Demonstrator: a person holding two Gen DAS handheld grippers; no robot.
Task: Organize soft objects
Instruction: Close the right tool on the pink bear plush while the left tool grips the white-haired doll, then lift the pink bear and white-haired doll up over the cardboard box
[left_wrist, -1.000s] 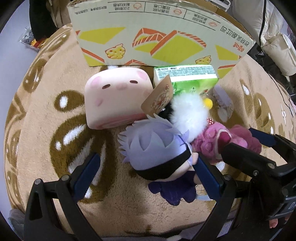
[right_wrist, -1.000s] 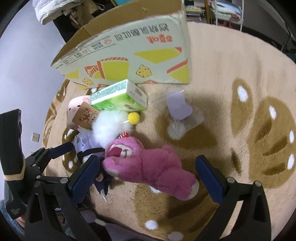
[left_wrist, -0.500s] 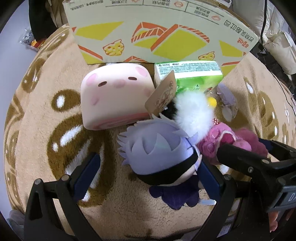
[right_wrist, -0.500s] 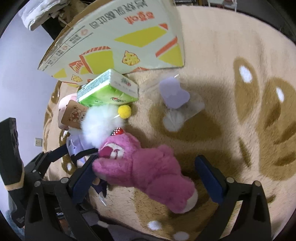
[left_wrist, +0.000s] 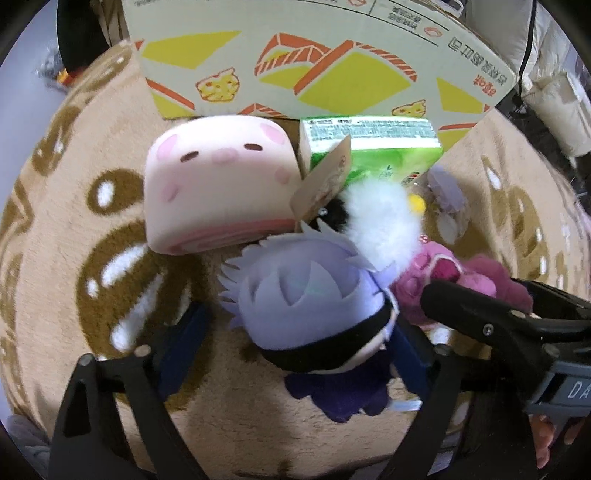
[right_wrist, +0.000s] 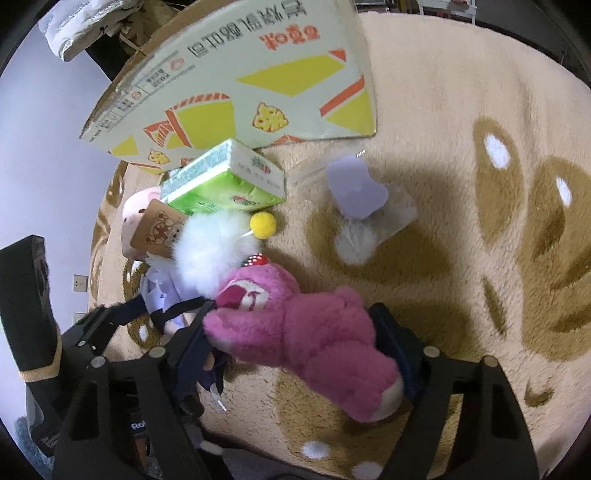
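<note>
A lilac-haired doll (left_wrist: 310, 314) with a black blindfold lies on the rug between the fingers of my left gripper (left_wrist: 295, 350); the right pad touches it, the left pad stands clear. A magenta plush bear (right_wrist: 306, 332) lies between the fingers of my right gripper (right_wrist: 295, 339), which has closed onto its body. A white fluffy toy (right_wrist: 214, 247) with a paper tag, a pink pig cushion (left_wrist: 218, 184) and a green tissue pack (left_wrist: 373, 147) lie beyond, in front of a printed cardboard box (left_wrist: 317, 62).
A small lilac item in clear wrap (right_wrist: 358, 192) lies on the tan patterned rug (right_wrist: 480, 110) to the right of the pile. The box (right_wrist: 240, 88) stands at the far edge. White clothing (left_wrist: 554, 92) lies beyond the rug at right.
Both grippers moved forward over their toys. The right gripper's fingers narrowed from wide open onto the magenta bear. The left gripper's fingers narrowed around the lilac doll.
</note>
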